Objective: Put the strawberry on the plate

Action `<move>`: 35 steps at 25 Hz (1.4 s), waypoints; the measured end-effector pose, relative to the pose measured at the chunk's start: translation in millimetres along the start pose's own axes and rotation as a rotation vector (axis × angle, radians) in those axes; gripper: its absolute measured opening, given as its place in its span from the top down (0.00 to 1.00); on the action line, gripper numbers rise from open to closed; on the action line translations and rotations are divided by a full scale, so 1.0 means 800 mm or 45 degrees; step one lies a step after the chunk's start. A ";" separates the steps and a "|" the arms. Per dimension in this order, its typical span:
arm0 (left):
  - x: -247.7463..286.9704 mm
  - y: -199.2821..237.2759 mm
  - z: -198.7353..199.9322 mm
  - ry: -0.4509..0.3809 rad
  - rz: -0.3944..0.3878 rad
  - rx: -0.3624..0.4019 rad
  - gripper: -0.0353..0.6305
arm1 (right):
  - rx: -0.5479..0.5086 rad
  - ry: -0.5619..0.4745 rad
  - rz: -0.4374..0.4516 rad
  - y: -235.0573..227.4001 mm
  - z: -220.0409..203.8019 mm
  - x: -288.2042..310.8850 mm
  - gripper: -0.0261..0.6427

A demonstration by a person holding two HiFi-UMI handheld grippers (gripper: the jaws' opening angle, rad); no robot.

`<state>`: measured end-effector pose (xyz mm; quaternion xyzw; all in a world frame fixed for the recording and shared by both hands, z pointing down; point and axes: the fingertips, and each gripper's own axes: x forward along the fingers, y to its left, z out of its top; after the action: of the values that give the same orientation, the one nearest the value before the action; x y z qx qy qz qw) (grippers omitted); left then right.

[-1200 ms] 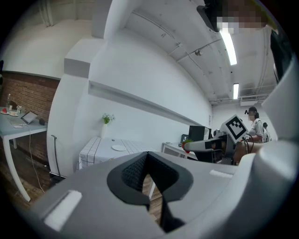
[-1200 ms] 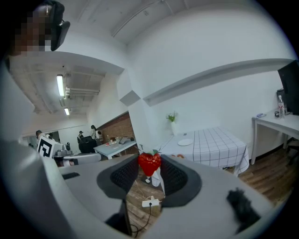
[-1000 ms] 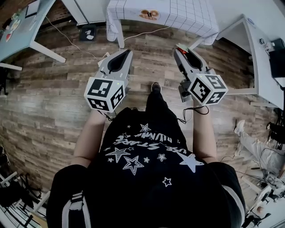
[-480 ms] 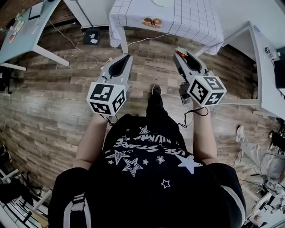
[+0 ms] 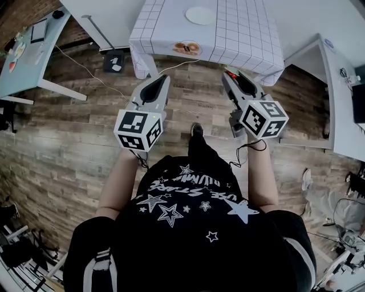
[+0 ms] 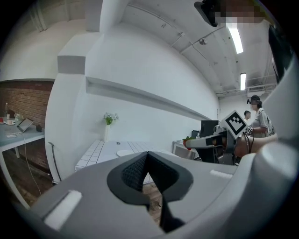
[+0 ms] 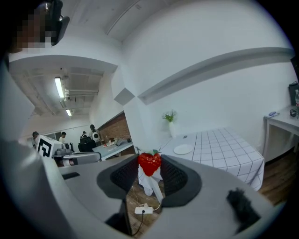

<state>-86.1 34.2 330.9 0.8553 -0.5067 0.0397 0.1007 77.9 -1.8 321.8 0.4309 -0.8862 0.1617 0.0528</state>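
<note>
— While your left gripper (image 5: 159, 80) hangs pressed together and empty, what does your right gripper (image 5: 231, 73) pinch?
— One strawberry (image 7: 150, 163), over the floor, short of the table (image 5: 245, 34). Carry it level above the one plate (image 5: 201, 15), lower until it touches, then spread the jaws. Two grippers, one strawberry, one plate.

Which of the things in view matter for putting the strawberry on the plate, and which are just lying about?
For the job:
strawberry, clamped in the right hand-held gripper
plate
table under the plate

Lying about:
flowers
power strip
side desk
left hand-held gripper, shut and empty
</note>
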 end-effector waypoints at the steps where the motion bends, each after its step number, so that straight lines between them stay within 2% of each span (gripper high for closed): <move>1: 0.011 0.002 0.003 0.000 0.002 0.001 0.94 | 0.002 -0.002 -0.001 -0.009 0.005 0.005 0.73; 10: 0.119 0.011 0.038 0.020 0.025 -0.009 0.93 | 0.029 0.033 0.020 -0.099 0.045 0.053 0.73; 14: 0.132 0.000 0.027 0.018 0.031 0.015 0.93 | 0.036 0.007 0.039 -0.116 0.035 0.052 0.73; 19: 0.168 -0.022 0.008 0.027 0.057 0.031 0.93 | 0.050 -0.017 0.060 -0.167 0.021 0.050 0.73; 24: 0.204 -0.011 0.014 0.030 0.096 -0.005 0.93 | 0.055 -0.013 0.096 -0.199 0.035 0.078 0.73; 27: 0.220 -0.006 0.014 0.040 0.124 0.014 0.93 | 0.067 -0.003 0.115 -0.214 0.036 0.090 0.73; 35: 0.223 0.028 0.018 0.042 0.217 -0.015 0.93 | 0.090 0.037 0.149 -0.225 0.027 0.120 0.73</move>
<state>-20.2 -132.5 349.8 0.8077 -0.5761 0.0593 0.1105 159.6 -184.1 367.3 0.3775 -0.9028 0.2021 0.0408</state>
